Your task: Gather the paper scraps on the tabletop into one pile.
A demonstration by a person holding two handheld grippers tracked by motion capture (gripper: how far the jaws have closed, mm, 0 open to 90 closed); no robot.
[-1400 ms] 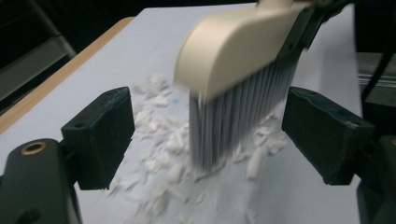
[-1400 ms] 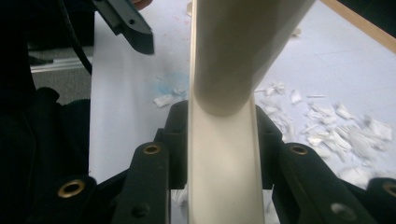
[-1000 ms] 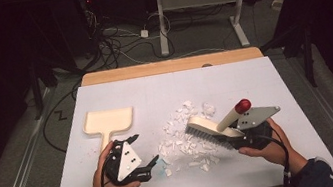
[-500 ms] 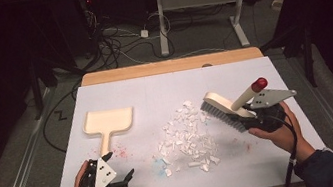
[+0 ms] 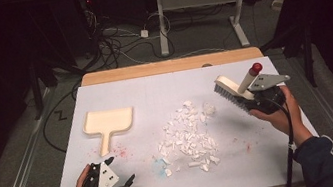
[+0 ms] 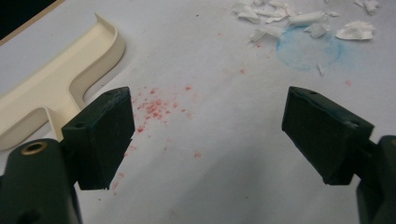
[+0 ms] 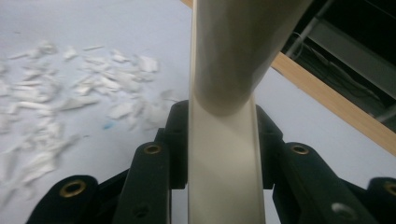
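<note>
A cream brush [image 5: 233, 92] with dark bristles and a red-tipped handle is held above the table's right side, my right gripper [image 5: 253, 95] shut on its handle [image 7: 224, 154]. White paper scraps [image 5: 187, 135] lie in a loose pile mid-table, left of the brush [image 7: 70, 102]. A cream dustpan [image 5: 108, 122] lies flat at the left, handle toward me [image 6: 56, 93]. My left gripper [image 5: 120, 171] rests near the front left edge, open and holding nothing [image 6: 208, 130], just in front of the dustpan handle.
Red specks [image 6: 154, 105] and a blue stain [image 6: 306, 46] mark the white table cover [image 5: 154, 90]. A wooden strip [image 5: 170, 66] edges the far side. Beyond it are a desk frame and cables on the floor.
My right gripper has lifted the brush off the scraps and carried it back and to the right. My left gripper has drawn back to the front left edge.
</note>
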